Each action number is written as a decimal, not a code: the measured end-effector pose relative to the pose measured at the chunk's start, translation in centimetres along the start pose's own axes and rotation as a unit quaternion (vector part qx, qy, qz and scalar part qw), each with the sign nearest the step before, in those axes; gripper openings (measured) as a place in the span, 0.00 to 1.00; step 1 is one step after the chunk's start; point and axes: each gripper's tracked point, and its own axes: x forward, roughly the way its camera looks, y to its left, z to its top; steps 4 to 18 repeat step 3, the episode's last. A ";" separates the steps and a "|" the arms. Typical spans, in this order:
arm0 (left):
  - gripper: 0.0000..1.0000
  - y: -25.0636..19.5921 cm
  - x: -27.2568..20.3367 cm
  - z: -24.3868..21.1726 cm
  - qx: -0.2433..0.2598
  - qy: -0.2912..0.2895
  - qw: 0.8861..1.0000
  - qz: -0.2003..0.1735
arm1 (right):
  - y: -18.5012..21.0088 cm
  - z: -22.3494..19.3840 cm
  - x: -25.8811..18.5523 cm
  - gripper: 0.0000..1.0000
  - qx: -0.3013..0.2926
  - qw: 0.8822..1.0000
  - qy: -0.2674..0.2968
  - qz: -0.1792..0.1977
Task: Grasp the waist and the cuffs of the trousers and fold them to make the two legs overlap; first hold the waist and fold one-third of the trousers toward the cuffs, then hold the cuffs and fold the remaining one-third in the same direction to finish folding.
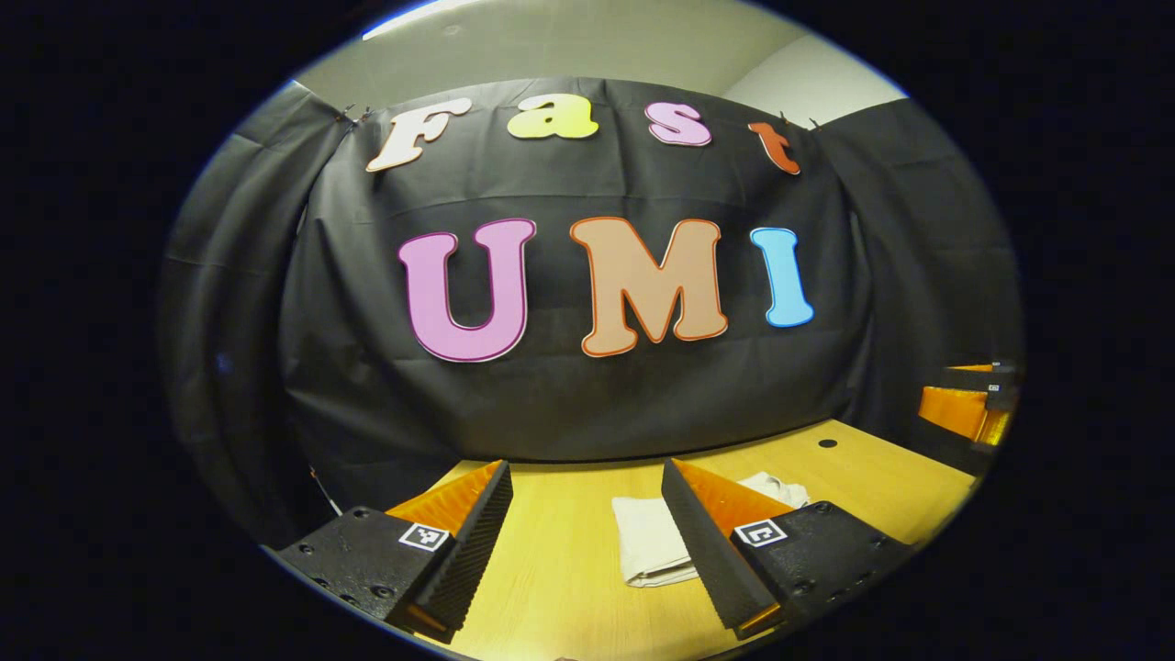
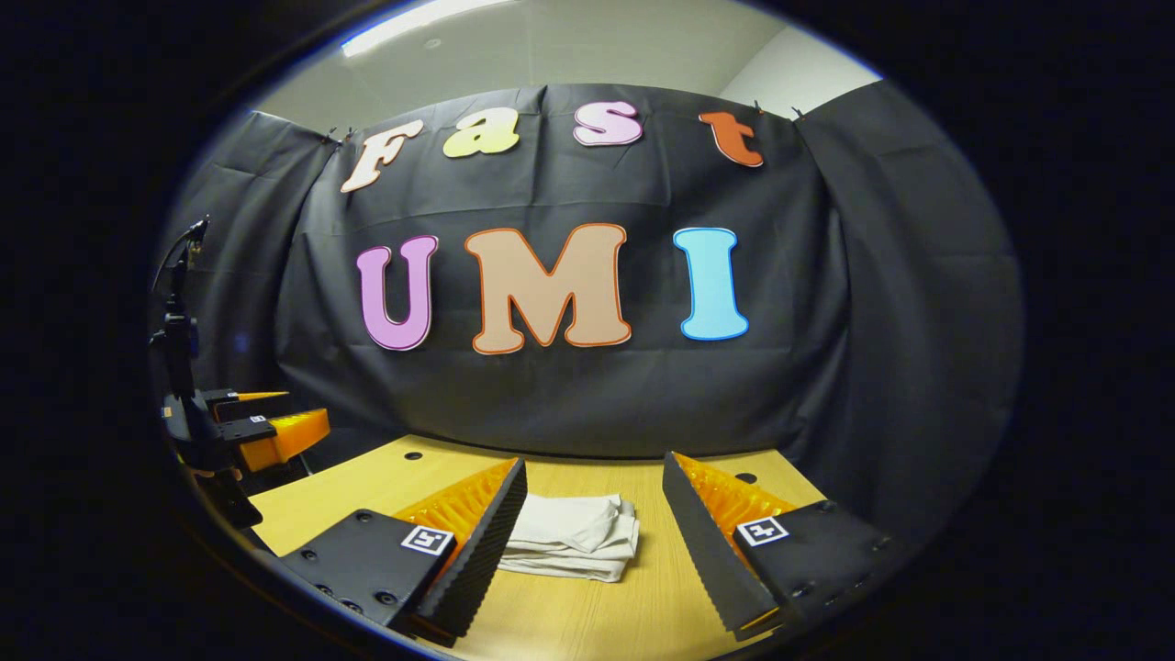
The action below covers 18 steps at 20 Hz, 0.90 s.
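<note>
You have bare table [image 2: 587,615] all around the folded trousers [image 2: 571,537]. The black cloth wall [image 2: 587,386] blocks the far side. The left gripper [image 2: 266,431] waits off at the table's left edge

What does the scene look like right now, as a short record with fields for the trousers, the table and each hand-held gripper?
trousers: pale trousers lying on the table as a compact folded bundle with stacked layers
table: light wooden table, with small dark holes near its far edge
left hand-held gripper: open, holding nothing, raised off the table
right hand-held gripper: open, holding nothing, trousers ahead between its fingers
contact: neither hand-held gripper touches the trousers
</note>
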 end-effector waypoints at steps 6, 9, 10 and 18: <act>0.96 1.0 -0.5 0.2 0.003 -0.003 1.000 0.002 | 0.9 0.7 -0.6 0.96 -0.010 1.000 -0.007 0.002; 0.96 1.0 -0.5 0.2 0.003 -0.003 1.000 0.002 | 0.9 0.7 -0.6 0.96 -0.010 1.000 -0.007 0.002; 0.96 1.0 -0.5 0.2 0.003 -0.003 1.000 0.002 | 0.9 0.7 -0.6 0.96 -0.010 1.000 -0.007 0.002; 0.96 1.0 -0.5 0.2 0.003 -0.003 1.000 0.002 | 0.9 0.7 -0.6 0.96 -0.010 1.000 -0.007 0.002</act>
